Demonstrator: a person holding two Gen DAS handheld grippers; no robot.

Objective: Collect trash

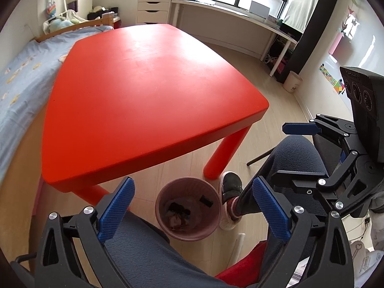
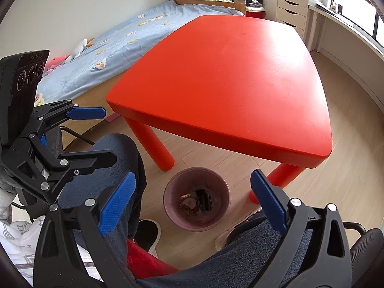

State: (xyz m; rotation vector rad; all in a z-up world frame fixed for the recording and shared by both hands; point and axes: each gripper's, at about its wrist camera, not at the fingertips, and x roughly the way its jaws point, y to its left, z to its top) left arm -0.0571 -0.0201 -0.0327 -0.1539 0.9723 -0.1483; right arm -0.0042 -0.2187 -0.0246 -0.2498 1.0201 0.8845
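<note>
A pink round bin (image 1: pixel 188 208) stands on the floor under the near edge of the red table (image 1: pixel 148 91); scraps of trash (image 1: pixel 179 212) lie in its bottom. It also shows in the right wrist view (image 2: pixel 196 199) with trash (image 2: pixel 198 201) inside. My left gripper (image 1: pixel 193 192) is open and empty, held above the bin. My right gripper (image 2: pixel 193 187) is open and empty, also above the bin. Each gripper shows in the other's view, the right one (image 1: pixel 300 129) at the right and the left one (image 2: pixel 96 120) at the left.
The red table top (image 2: pixel 230 76) shows nothing on it. The person's legs in grey trousers (image 1: pixel 288 163) and a shoe (image 1: pixel 230 184) flank the bin. A bed (image 2: pixel 115 40) lies left of the table. A white desk (image 1: pixel 230 14) and a second small bin (image 1: pixel 292 81) stand at the far wall.
</note>
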